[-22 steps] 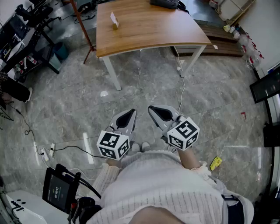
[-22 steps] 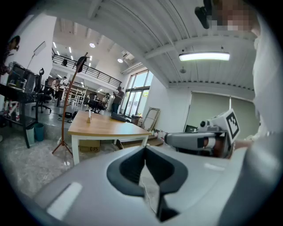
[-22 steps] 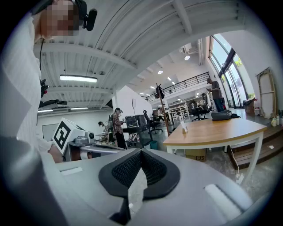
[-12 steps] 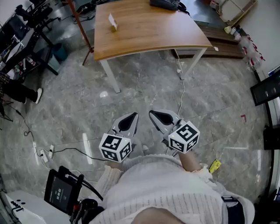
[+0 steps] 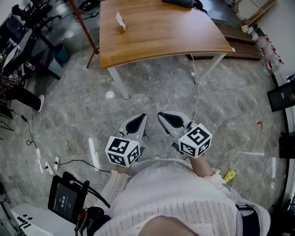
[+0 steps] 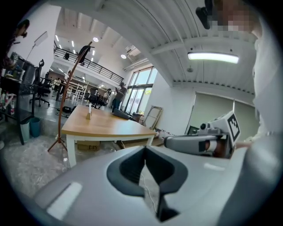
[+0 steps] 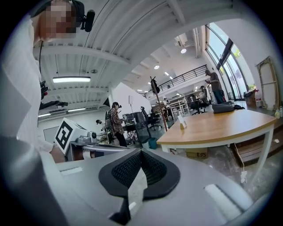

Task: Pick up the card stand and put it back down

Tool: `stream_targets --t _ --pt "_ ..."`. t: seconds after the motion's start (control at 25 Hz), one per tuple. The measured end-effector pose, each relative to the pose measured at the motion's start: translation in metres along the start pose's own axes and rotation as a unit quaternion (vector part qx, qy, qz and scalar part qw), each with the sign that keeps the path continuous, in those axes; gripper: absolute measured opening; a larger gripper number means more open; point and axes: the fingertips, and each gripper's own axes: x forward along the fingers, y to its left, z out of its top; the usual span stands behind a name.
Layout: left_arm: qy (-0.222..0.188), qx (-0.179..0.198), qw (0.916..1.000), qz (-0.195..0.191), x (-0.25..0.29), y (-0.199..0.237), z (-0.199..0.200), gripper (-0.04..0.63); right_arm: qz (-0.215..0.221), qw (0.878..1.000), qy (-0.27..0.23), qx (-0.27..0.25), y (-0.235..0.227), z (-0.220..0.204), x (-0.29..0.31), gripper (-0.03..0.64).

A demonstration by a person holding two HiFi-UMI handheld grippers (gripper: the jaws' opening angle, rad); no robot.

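1. The card stand [image 5: 120, 21] sits upright on the wooden table [image 5: 161, 37], near the table's far left corner as you look down on it. It is a white card in a small wooden base, and nothing touches it
2. Your left gripper [image 5: 139, 119] hangs over the marble floor [image 5: 152, 90], well short of the table's near edge and close to your body. Its jaws are clenched tip to tip with nothing between them; the left gripper view shows only floor through the gap behind the tips
3. Your right gripper [image 5: 162, 115] is just beside the left one, on the same near side of the table and just as far from it. Its pads meet at the tip and it is empty
4. Both grippers point toward the table, tilted slightly down
5. A black bag [image 5: 182, 2] lies at the table's far edge, well apart from the card stand
6. A white cable [image 5: 197, 92] runs over the floor from beside the table's near right leg toward you
7. A cardboard box [image 7: 196, 154] sits under the table
8. A red-brown coat stand [image 5: 84, 24] rises just off the table's left side
9. A person in a plaid shirt [image 7: 116, 126] stands beyond the table's left side, among office chairs
10. A small yellow item [image 5: 229, 174] lies on the floor, far from the table's near edge and to your right
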Motion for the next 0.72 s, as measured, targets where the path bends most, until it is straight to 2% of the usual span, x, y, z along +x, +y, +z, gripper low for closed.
stream_targets --t 0.16,0.48,0.72 --pt "-0.003 0.010 0.9998 -0.015 0.030 0.039 0.029 0.008 -0.008 1.000 -0.005 0.000 -0.029 0.022 0.046 0.000" --pt "-0.006 0.033 0.9984 -0.045 0.083 0.125 0.098 0.009 -0.033 0.999 -0.024 -0.014 -0.088 0.096 0.148 0.000" --pt "0.008 0.017 0.9989 -0.042 0.115 0.167 0.109 0.009 -0.027 1.000 -0.008 -0.006 -0.116 0.103 0.193 0.000"
